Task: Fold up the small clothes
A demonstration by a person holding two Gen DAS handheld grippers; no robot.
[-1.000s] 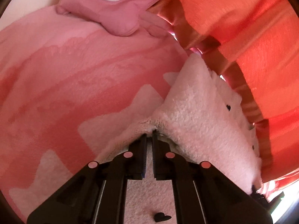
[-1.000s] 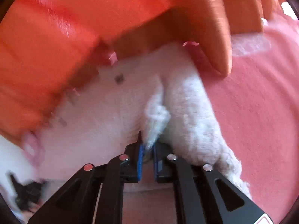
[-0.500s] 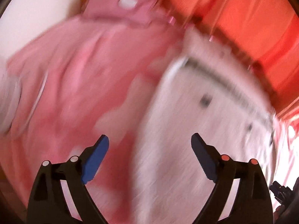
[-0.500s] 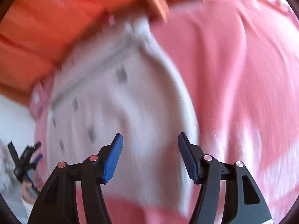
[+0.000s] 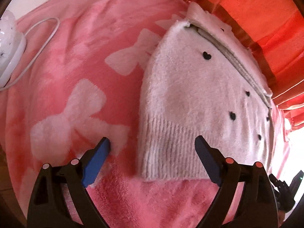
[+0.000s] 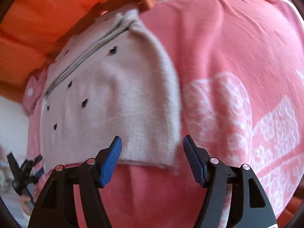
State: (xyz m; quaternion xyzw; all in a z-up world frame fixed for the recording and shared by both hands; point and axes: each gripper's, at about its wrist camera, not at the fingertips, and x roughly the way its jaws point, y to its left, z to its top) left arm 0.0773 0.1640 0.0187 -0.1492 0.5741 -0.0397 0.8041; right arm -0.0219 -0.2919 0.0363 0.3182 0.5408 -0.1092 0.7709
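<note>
Both grippers, left gripper [image 5: 152,156] and right gripper [image 6: 152,154], are hovering released, jaws having just been opening, over the folded sweater [image 5: 191,102] lying on the pink blanket [image 5: 76,76], where springy knit is risking unfolding.

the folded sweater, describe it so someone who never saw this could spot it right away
Start from the big pink blanket with pale bow shapes. On it, by the orange curtain, lies the sweater, folded flat. It is the only fuzzy, pale pink-white piece with small black hearts and a ribbed hem; nearby fabrics are solid pink or orange.
</note>
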